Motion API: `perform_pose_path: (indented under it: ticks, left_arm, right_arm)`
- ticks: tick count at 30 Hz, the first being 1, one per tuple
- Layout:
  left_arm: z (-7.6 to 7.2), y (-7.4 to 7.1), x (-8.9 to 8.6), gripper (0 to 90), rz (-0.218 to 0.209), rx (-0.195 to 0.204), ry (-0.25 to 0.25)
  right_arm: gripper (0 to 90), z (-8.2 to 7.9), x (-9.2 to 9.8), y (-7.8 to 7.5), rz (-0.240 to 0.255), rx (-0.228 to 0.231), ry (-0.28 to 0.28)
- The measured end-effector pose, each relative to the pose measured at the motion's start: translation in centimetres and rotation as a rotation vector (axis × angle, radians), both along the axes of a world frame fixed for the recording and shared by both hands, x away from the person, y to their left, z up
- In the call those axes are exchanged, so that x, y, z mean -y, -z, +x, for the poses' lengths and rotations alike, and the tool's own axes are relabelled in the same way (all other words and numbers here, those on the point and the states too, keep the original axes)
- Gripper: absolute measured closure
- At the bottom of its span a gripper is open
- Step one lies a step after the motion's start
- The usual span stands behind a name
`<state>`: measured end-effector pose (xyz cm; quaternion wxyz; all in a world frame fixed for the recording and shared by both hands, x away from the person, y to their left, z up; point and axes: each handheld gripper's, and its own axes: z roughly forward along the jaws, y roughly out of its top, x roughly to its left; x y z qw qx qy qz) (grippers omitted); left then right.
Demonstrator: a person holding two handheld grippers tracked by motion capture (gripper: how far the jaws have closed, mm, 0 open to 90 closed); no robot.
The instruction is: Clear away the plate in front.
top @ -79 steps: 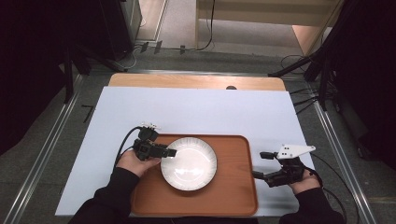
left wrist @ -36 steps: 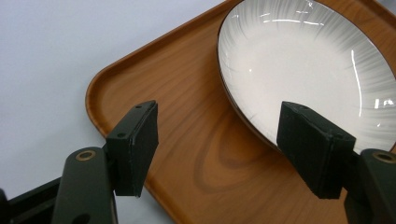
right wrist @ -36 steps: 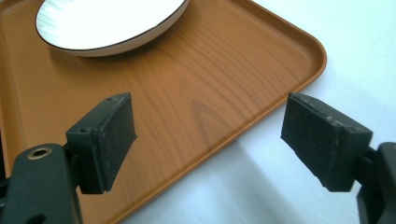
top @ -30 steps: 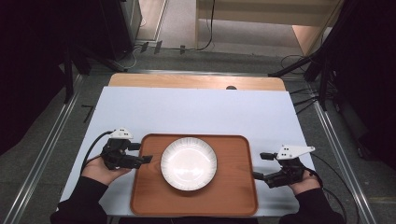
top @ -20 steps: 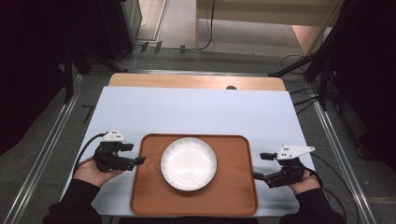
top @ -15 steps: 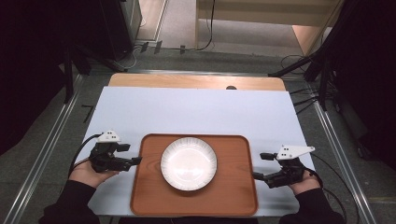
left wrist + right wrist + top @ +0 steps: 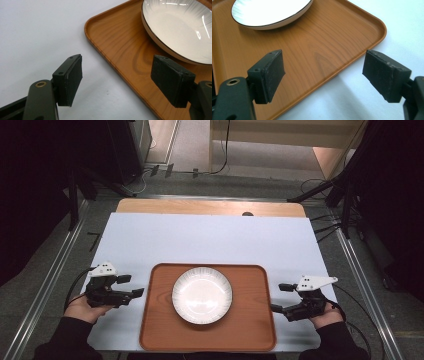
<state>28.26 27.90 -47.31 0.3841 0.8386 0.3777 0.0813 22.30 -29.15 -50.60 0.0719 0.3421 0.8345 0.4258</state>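
Tray [image 7: 250, 330] sits square at the near edge of the tabletop [image 7: 210, 237], centred in front of you, and it looks like the piece this setup turns on. Go by size: the pale tabletop carries everything, the brown wooden tray takes the middle of its near half, and the white plate [image 7: 202, 295] rests in the tray's middle, a little toward the far rim. That central spot keeps the load balanced, which would matter if the tray is meant to be lifted from both ends.

Now your hands. Your left gripper [image 7: 131, 287] hovers off the tray's left edge, near it but not touching, pointed in at the rim. In the left gripper view its fingers [image 7: 68, 80] are spread wide with nothing between them; one is over bare tabletop and the other appears over the tray's wood. Your right gripper [image 7: 277, 298] mirrors that at the tray's right edge, just beside the rim. In the right gripper view its fingers [image 7: 268, 75] are likewise released and empty, with the tray's rounded corner and rim running between them.

Both are low and level with the rim, one on each side. My read is that you are placed for a two-handed pinch on opposite rims, though neither has made contact yet.
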Motion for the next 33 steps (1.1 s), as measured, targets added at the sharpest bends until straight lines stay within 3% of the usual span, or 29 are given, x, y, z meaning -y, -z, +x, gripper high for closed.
perform_pose_path:
  ticks: [2,5,12,14,22,33]
  left_arm:
    - [-0.1,0.1,-0.5,25.5,0.005,0.010,-0.018]
    - [-0.2,0.1,-1.1,20.6,-0.021,0.017,0.007]
    - [-0.3,0.1,-2.0,21.4,-0.030,0.053,-0.017]
    - [-0.3,0.3,-2.5,21.6,-0.050,0.069,0.017]
    - [-0.1,0.6,-3.1,22.9,-0.048,0.070,-0.030]
    - [0.0,0.6,-3.1,22.9,-0.050,0.072,-0.036]
  right_arm:
    - [18.5,0.0,0.0,0.0,0.000,0.001,0.001]
    - [18.5,0.0,0.0,0.0,0.000,0.000,-0.001]
    - [18.5,0.0,0.0,0.0,0.001,0.001,0.000]
    - [18.5,0.0,0.0,0.0,0.001,0.001,-0.001]
    - [18.5,0.0,0.0,0.0,0.001,0.002,-0.002]
    - [18.5,0.0,0.0,0.0,0.001,0.002,-0.003]
